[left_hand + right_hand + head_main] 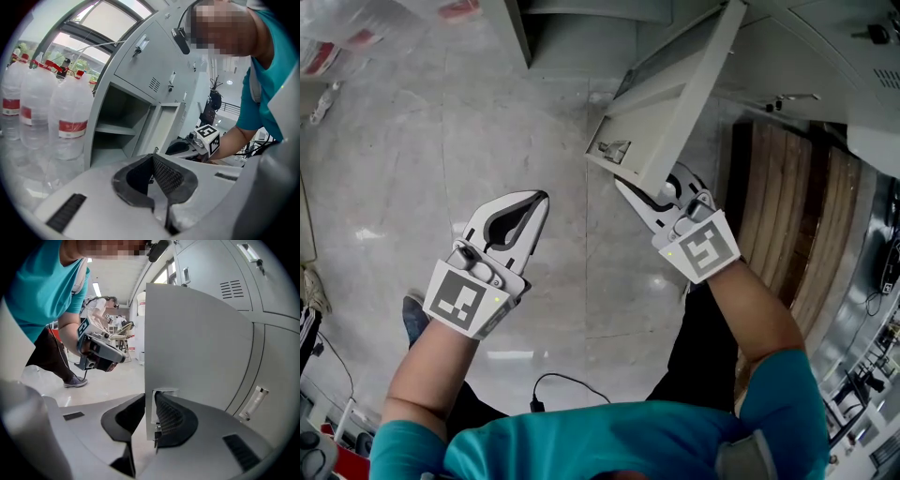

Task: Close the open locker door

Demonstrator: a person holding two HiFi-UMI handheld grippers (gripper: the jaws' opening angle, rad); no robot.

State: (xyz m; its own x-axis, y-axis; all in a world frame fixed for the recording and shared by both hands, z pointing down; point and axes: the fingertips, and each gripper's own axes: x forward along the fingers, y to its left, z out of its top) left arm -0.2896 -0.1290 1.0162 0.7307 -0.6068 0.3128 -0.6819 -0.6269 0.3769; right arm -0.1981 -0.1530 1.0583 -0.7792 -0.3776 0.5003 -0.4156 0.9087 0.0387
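Your right gripper [152, 401] clamps narrowly on the free edge of the locker door [197, 348], which stands swung out from the grey lockers [272, 348] on the right. Your left gripper [534, 202] hangs left over the floor [394, 169], jaws together, empty.

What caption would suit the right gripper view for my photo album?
Right hand-held gripper clamps the edge of the open grey locker door, ready to swing it shut.

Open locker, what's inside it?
A shelf shows inside the locker, with nothing visible on it. The left tongs cover the compartment's floor, so that part cannot be seen.
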